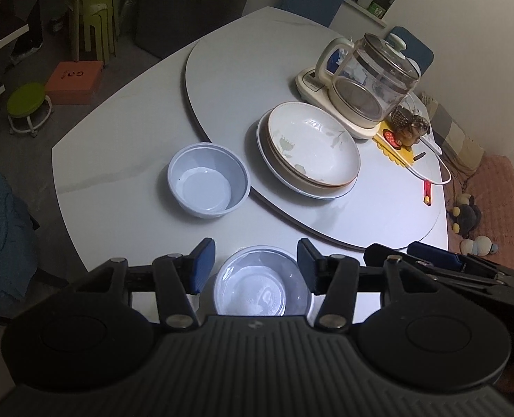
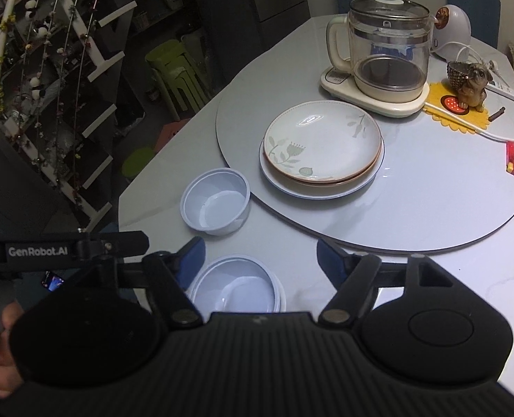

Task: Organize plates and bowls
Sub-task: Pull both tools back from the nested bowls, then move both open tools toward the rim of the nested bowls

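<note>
My left fingers [image 1: 256, 266] stand well apart with nothing gripped; below the gap, a nested pair of pale plastic bowls [image 1: 262, 286] sits on the surface [image 1: 118, 160], clear of both blue pads. My right fingers [image 2: 261, 260] are spread wider still and also hold nothing; the same nested bowls [image 2: 238, 290] lie beneath them, closer to the left pad, and I cannot tell whether that pad touches the rim. Further out, a single plastic bowl [image 1: 208, 180] stands upright near the edge of the round turntable [image 1: 243, 69], apart from the nested pair. On the turntable itself, a stack of plates [image 2: 321, 147] rests, the top one patterned with leaves and flowers over a brown-rimmed plate and a wider white one. Behind the stack stands a glass kettle [image 2: 387, 48] on its base.
</note>
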`<state>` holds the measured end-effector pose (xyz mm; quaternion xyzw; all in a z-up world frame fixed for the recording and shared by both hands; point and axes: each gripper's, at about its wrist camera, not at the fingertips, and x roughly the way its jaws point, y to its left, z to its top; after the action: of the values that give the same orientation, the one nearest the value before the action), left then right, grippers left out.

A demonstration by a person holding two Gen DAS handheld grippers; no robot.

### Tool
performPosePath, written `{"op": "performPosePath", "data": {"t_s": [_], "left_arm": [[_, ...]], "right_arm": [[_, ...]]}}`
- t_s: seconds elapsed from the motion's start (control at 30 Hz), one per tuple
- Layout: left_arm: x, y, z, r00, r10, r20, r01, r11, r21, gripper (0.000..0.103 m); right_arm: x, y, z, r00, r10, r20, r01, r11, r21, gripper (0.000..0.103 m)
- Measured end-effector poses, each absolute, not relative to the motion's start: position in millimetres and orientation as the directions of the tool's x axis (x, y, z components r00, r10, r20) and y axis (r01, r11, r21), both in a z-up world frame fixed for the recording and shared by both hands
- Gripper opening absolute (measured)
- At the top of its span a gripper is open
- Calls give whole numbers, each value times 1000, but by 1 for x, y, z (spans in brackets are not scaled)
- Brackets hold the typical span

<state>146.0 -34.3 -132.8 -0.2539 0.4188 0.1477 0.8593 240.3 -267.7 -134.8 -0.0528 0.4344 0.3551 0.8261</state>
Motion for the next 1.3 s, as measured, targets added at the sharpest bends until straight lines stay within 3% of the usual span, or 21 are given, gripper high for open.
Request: {"op": "performPosePath", "data": {"t_s": [0.1, 0.27, 0.8, 1.3], "left_arm": [[136, -42, -124, 618, 63, -783, -465, 833, -299, 77], [125, -62, -111, 617, 101, -780, -465, 847, -258, 85], [95, -91, -88, 631, 178, -755, -514, 825, -235, 90], [100, -62, -94, 617, 195, -762, -569, 779, -262, 90]], "right_arm": [[238, -276, -130, 392, 552, -736, -637, 740, 216, 87], [236, -289, -123, 401, 545, -736, -640, 742, 200, 89], [223, -311, -109, 365, 615, -699, -703, 674, 226, 89], [224, -286, -114, 333, 607, -721, -734, 647, 206, 88]]}}
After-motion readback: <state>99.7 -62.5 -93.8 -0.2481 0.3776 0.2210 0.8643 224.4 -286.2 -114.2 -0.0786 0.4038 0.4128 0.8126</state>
